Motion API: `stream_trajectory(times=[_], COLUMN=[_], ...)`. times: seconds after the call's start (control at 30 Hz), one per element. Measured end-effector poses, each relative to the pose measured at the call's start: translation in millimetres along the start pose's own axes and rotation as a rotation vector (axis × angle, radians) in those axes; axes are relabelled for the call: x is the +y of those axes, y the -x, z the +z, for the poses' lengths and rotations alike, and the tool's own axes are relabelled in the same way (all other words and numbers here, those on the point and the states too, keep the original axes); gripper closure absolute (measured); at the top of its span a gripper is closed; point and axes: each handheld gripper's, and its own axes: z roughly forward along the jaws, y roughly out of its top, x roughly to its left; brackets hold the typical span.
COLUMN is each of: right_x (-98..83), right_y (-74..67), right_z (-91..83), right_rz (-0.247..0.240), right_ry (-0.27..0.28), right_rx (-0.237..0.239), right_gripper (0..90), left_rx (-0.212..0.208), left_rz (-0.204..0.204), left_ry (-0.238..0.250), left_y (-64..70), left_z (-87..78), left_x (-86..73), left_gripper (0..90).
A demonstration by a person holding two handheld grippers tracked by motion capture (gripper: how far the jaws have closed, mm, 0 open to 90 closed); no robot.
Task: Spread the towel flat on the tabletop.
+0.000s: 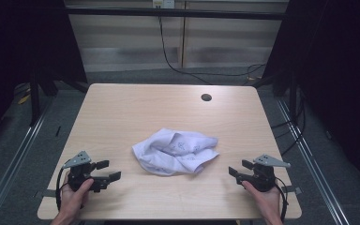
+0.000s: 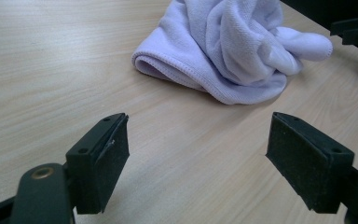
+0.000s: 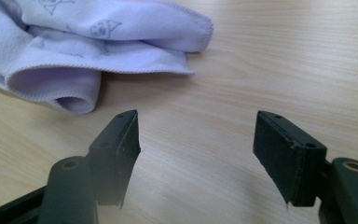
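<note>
Nothing is started: the cloth [image 1: 176, 151] lies crumpled mid-surface [image 1: 122, 112]. Left gripper [image 1: 106, 171] at 8 o'clock and right gripper [image 1: 237, 168] at 4 o'clock wait with fingers apart.

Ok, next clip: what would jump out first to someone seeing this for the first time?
A crumpled pale lilac cloth with small printed figures lies in a heap at the middle of the light wooden table. The left gripper and the right gripper flank it near the front edge, jaws open, apart from the cloth.
</note>
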Motion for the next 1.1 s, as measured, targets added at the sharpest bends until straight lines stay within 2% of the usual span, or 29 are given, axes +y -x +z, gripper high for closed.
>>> stream_trajectory(times=[0.1, 0.2, 0.27, 0.37, 0.4, 0.43, 0.5, 0.6, 0.63, 0.67, 0.73, 0.83, 0.87, 0.9, 1.03, 1.07, 1.1], right_x=[0.4, 4.0, 5.7, 16.3, 16.3, 22.6, 28.4, 40.2, 40.2, 48.6, 57.3, 69.2, 69.2, 73.9, 72.8, 72.8, 67.8], right_y=[-4.5, -11.8, -13.8, -24.2, -24.2, -32.0, -38.2, -47.4, -47.4, -54.3, -61.1, -70.3, -70.3, -76.5, -86.0, -86.0, -89.4], right_z=[1.0, 1.7, 0.9, 0.7, 0.7, 3.9, 8.0, 18.9, 18.9, 30.1, 43.5, 66.5, 66.5, 79.9, 103.3, 103.3, 114.2], right_rz=[-0.021, -0.029, -0.029, -0.063, -0.063, -0.08, -0.103, -0.11, -0.11, -0.128, -0.142, -0.158, -0.158, -0.175, -0.209, -0.209, -0.221], right_ry=[-0.007, -0.017, -0.015, -0.012, -0.012, -0.015, -0.022, -0.019, -0.019, -0.03, -0.037, -0.058, -0.058, -0.078, -0.128, -0.128, -0.157], right_rx=[0.008, 0.056, 0.068, 0.124, 0.124, 0.16, 0.183, 0.229, 0.229, 0.256, 0.278, 0.316, 0.316, 0.327, 0.354, 0.354, 0.359], right_gripper=[31.4, 31.4, 31.4, 31.4, 31.4, 31.1, 29.1, 25.4, 25.4, 22.9, 19.9, 18.9, 18.9, 18.8, 18.8, 18.8, 18.1], left_rx=[-0.01, -0.011, -0.006, -0.001, -0.002, -0.005, -0.005, -0.012, -0.009, -0.009, -0.008, -0.003, -0.001, -0.002, -0.004, -0.004, -0.005], left_rz=[-0.005, -0.01, -0.011, -0.006, -0.003, 0.011, 0.017, 0.013, 0.013, 0.009, 0.003, 0.001, 0.002, 0.002, 0.005, 0.005, 0.005], left_ry=[0.006, 0.009, 0.003, -0.001, -0.001, -0.001, 0.001, 0.009, 0.006, 0.007, 0.01, 0.01, 0.012, 0.015, 0.019, 0.019, 0.02], left_y=[-1.4, -2.6, -2.5, -1.7, -1.0, 0.6, 1.3, 1.7, 1.1, 0.5, -1.5, -2.1, -2.2, -2.0, -1.1, -1.1, -1.1], left_z=[0.8, 2.0, 2.7, 2.3, 1.6, 0.4, -0.2, -1.5, -1.3, -0.9, -0.4, -1.0, -1.4, -2.1, -3.0, -3.0, -2.9], left_x=[0.5, 0.9, 0.8, 0.6, 0.5, 0.3, 0.4, 0.4, 0.3, 0.4, 1.1, 1.0, 1.1, 1.1, 1.0, 1.0, 1.0], left_gripper=[20.4, 20.3, 20.3, 20.4, 20.4, 20.4, 20.4, 20.4, 20.4, 20.4, 20.4, 20.5, 20.5, 20.5, 20.6, 20.6, 20.6])
